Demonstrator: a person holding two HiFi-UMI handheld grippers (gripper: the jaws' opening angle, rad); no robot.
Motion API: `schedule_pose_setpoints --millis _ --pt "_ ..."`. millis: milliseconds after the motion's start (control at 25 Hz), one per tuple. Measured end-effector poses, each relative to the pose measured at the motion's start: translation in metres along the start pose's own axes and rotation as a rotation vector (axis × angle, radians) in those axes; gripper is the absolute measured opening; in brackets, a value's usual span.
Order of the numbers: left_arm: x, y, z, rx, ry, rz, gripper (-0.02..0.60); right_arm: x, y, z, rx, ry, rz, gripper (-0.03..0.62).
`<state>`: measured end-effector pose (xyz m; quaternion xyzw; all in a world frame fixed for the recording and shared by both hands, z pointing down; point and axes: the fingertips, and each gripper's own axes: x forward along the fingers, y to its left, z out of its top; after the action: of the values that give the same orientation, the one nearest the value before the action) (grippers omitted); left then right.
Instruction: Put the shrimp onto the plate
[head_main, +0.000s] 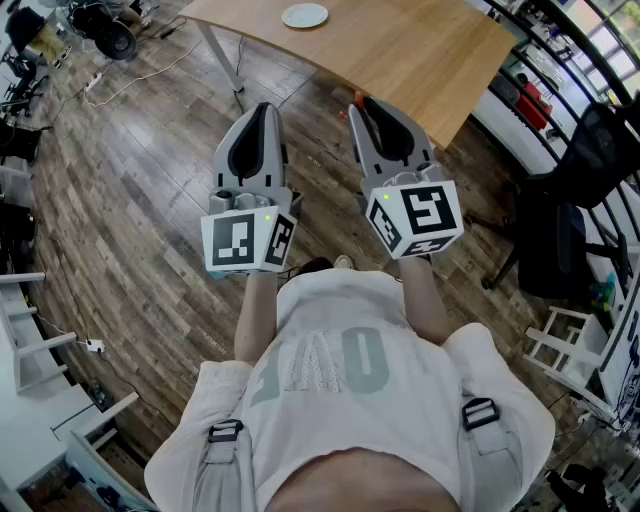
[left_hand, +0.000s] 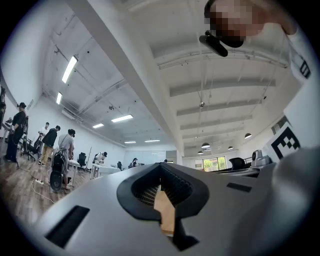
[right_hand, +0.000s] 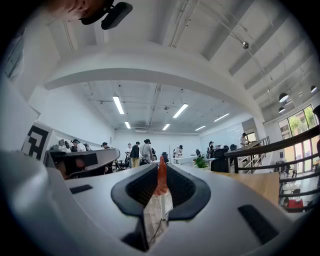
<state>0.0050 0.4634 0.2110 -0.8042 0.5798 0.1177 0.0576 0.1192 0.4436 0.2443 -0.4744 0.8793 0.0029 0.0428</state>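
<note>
A white plate (head_main: 304, 15) lies on the wooden table (head_main: 400, 60) at the top of the head view, well ahead of both grippers. My right gripper (head_main: 360, 106) is held over the floor short of the table, shut on an orange-red shrimp (head_main: 353, 113). In the right gripper view the shrimp (right_hand: 161, 176) stands pinched upright between the jaws of the right gripper (right_hand: 161, 167). My left gripper (head_main: 262, 108) is beside it at the same height, its jaws closed with nothing between them. The left gripper (left_hand: 161, 167) shows only a sliver of table through its pads.
Dark wood floor (head_main: 130, 200) lies under both grippers. A black office chair (head_main: 590, 160) and a railing stand at the right. White shelving (head_main: 30, 340) is at the left, with cables and gear (head_main: 105, 35) at the top left. Several people (right_hand: 140, 150) stand far off.
</note>
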Motion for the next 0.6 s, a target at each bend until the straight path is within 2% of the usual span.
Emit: schedule_pose_setpoints --millis 200,360,440,600 --pt "0.000 -0.002 0.001 0.012 -0.006 0.029 0.006 0.000 -0.006 -0.001 0.003 -0.004 0.025 0.063" --pt "-0.006 -0.001 0.000 0.097 0.028 0.039 0.006 0.002 -0.007 -0.009 0.059 -0.009 0.041 0.063" --pt "-0.011 0.013 0.004 0.125 0.034 0.068 0.006 0.007 0.000 -0.013 0.074 -0.009 0.058 0.063" --pt "-0.022 0.047 0.011 0.112 0.043 0.137 0.006 0.013 0.019 -0.014 0.067 -0.026 0.097 0.063"
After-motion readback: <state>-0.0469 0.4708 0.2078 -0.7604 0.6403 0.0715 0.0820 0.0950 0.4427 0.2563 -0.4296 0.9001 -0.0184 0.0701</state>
